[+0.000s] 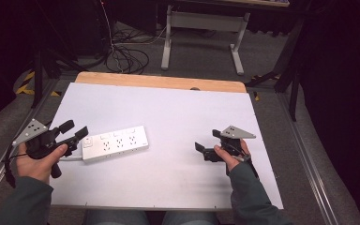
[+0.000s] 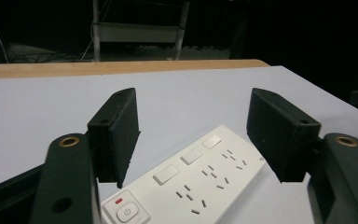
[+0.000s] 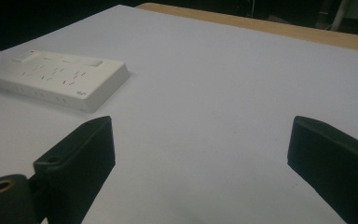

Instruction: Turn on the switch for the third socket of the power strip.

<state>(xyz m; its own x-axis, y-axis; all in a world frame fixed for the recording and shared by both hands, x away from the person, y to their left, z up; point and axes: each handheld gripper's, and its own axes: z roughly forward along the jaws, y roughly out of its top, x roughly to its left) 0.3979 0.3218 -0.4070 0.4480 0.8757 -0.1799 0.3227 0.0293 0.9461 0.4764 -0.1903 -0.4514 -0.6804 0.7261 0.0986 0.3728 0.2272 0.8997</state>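
High view: above the bench's [image 1: 168, 117] near edge, facing forward and down.
Left gripper view: low, close over the power strip [image 2: 191, 186].
Right gripper view: low, farther off.
Shared: power strip, far edge.

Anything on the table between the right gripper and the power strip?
Nothing: from the right gripper to the power strip there is just bare white table, seen in the high view and the right gripper view.

One white power strip [image 1: 115, 143] lies on one table [image 1: 178, 117] — three socket groups, three small switches, one power button. Two grippers — left [image 1: 77, 130], right [image 1: 207, 143].
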